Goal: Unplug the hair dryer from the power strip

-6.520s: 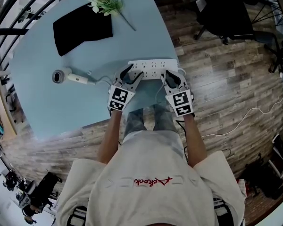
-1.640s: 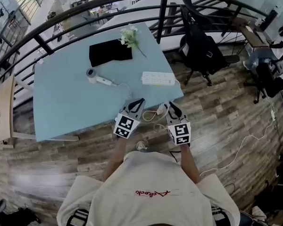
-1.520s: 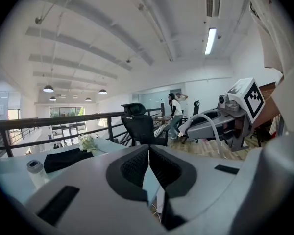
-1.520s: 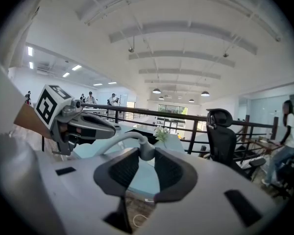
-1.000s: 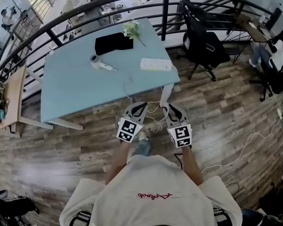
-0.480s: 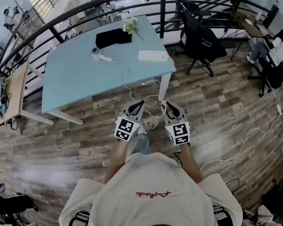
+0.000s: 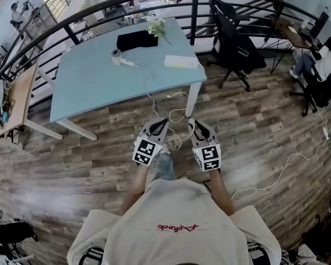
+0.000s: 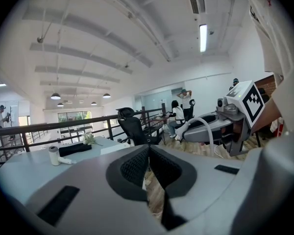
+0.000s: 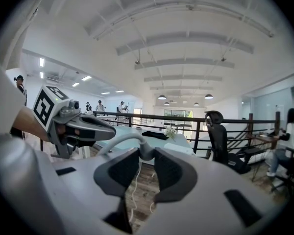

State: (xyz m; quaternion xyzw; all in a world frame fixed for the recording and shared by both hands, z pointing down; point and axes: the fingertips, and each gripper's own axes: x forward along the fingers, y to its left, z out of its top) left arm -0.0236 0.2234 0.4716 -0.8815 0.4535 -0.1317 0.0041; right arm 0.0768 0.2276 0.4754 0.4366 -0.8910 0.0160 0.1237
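Observation:
The white hair dryer (image 7: 120,58) lies on the light blue table (image 7: 94,87), apart from the white power strip (image 7: 181,62) near the table's right edge. Its white cord (image 7: 150,90) runs off the table and loops down over the wooden floor toward my grippers. My right gripper (image 7: 192,125) is shut on the cord's plug end (image 9: 145,150), and the cord (image 9: 118,140) arches away to the left. My left gripper (image 7: 159,125) is shut with nothing in it (image 8: 148,154). Both are held well back from the table, over the floor.
A black cloth (image 7: 137,39) and a sprig of flowers (image 7: 158,27) lie at the table's far end. A black office chair (image 7: 234,35) stands to the right of the table and a dark railing (image 7: 99,12) curves behind it. Another cable (image 7: 287,162) trails on the floor at right.
The person has stepped back from the table, which now sits farther off. Both grippers moved back together, and the right one draws the cord along.

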